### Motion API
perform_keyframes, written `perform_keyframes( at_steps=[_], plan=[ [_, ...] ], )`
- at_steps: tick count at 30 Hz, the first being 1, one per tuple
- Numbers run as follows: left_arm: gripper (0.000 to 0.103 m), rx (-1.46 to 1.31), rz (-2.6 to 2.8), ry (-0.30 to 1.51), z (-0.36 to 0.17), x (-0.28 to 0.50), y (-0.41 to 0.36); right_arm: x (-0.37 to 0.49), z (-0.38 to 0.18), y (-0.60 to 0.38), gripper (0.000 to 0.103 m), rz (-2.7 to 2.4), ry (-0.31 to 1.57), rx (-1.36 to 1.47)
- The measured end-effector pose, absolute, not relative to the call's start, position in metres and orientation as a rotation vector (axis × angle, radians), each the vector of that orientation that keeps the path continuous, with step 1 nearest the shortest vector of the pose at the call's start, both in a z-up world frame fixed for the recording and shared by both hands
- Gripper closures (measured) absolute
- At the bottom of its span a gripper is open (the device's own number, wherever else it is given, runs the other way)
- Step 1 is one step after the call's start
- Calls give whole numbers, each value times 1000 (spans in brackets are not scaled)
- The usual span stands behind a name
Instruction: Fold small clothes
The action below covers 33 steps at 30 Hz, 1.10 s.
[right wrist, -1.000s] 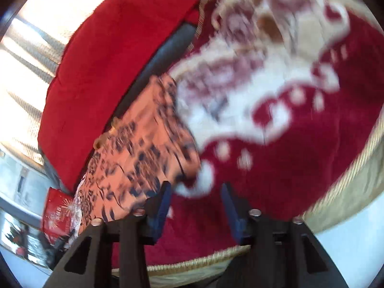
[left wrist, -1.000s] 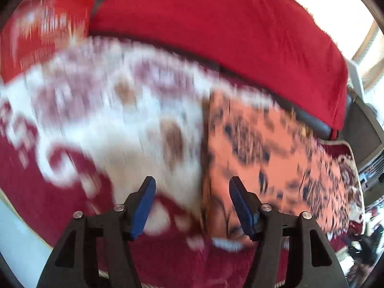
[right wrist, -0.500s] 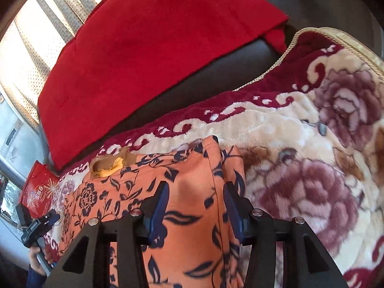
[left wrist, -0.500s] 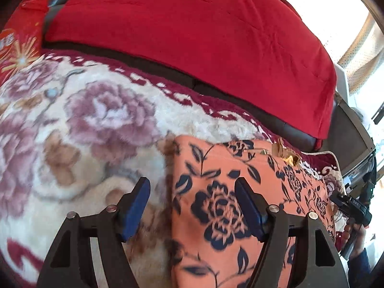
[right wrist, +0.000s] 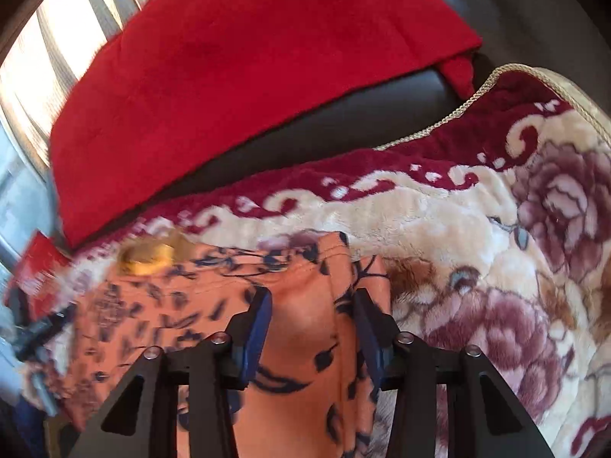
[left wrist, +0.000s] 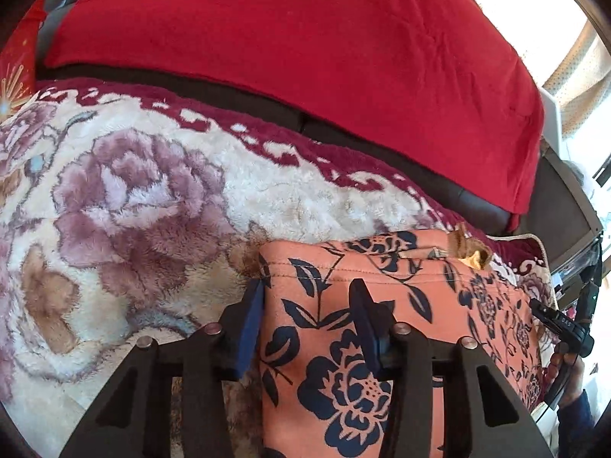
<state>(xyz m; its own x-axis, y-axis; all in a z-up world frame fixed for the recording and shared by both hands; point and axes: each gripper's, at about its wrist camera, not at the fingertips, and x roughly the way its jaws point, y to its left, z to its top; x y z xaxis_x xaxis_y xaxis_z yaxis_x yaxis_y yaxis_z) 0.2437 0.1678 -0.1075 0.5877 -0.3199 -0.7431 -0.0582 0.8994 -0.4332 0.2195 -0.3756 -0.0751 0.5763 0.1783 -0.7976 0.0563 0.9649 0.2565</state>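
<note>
The orange floral garment (left wrist: 382,328) lay flat on a plush rose-patterned blanket (left wrist: 145,206). The left gripper (left wrist: 307,324) stood spread, straddling the garment's near left corner; the right gripper (right wrist: 313,328) likewise gaped over its right edge, and neither visibly clamped the cloth. A small tan tag (left wrist: 471,250) poked up at the garment's far hem. Beyond the blanket, a red throw (left wrist: 305,61) draped a dark sofa back (right wrist: 534,15).

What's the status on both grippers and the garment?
Left gripper open, straddling the orange floral garment at its hemmed corner. Right gripper open over the opposite corner. Garment flat on floral blanket. Nothing in the way.
</note>
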Motion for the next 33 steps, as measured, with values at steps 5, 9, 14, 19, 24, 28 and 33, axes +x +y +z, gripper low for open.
perform_keyframes(
  at_steps=[5, 9, 14, 19, 24, 28, 33],
  plan=[
    [58, -436, -164, 945, -107, 246, 166, 229, -86, -368, 70, 81, 990, 249],
    [100, -331, -168, 924, -94, 243, 156, 226, -76, -356, 97, 93, 1004, 195],
    [100, -230, -198, 749, -33, 219, 140, 189, -10, -361, 98, 71, 809, 175],
    [100, -169, -200, 673, -10, 235, 125, 191, 9, -385, 97, -18, 740, 212],
    [96, -132, -95, 924, -85, 290, 114, 235, -72, -405, 91, -44, 937, 259],
    [75, -101, -41, 968, -93, 280, 116, 225, -72, -420, 89, -72, 941, 358],
    [44, -122, -41, 771, -29, 224, 116, 181, -16, -410, 77, -18, 821, 343]
  ],
)
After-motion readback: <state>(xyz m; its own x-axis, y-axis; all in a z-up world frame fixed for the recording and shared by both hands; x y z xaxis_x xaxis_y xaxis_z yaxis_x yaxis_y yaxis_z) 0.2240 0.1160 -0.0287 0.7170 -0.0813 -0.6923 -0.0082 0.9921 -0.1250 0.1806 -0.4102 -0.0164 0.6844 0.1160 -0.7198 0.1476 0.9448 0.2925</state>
